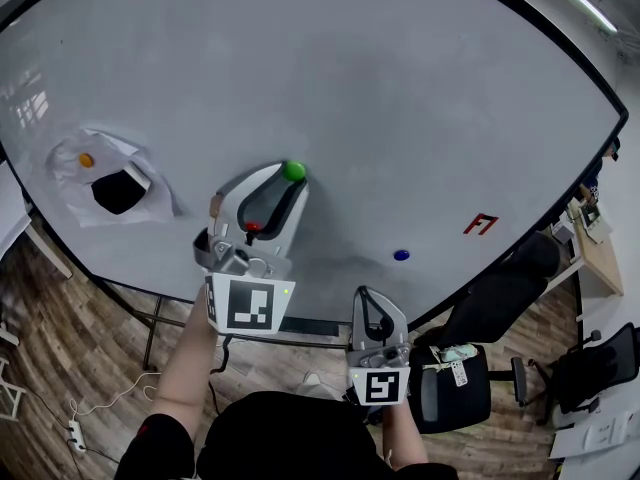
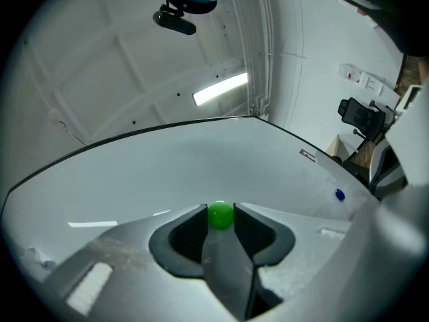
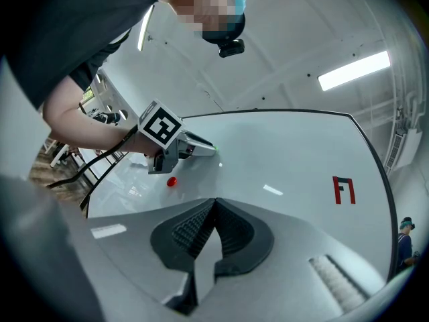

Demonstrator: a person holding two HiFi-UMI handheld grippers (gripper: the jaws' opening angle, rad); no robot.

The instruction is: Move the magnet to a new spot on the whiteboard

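A green magnet (image 1: 293, 170) (image 2: 220, 215) sits on the white whiteboard (image 1: 400, 98), near the board's middle. My left gripper (image 1: 288, 180) (image 2: 220, 211) reaches up to it, and the two dark pads press on its sides. In the right gripper view the left gripper (image 3: 209, 149) shows against the board with a red magnet (image 3: 171, 181) just below it. My right gripper (image 1: 377, 306) (image 3: 214, 201) hangs below the board's lower edge, its jaws together with nothing between them.
A red magnet (image 1: 253, 226) lies under the left gripper's body. A blue magnet (image 1: 401, 255) (image 2: 340, 194) and a red drawn mark (image 1: 481, 225) (image 3: 344, 190) are lower right. A crumpled sheet (image 1: 140, 203) with a black eraser and an orange magnet (image 1: 86, 159) is at left. An office chair (image 1: 470, 368) stands below.
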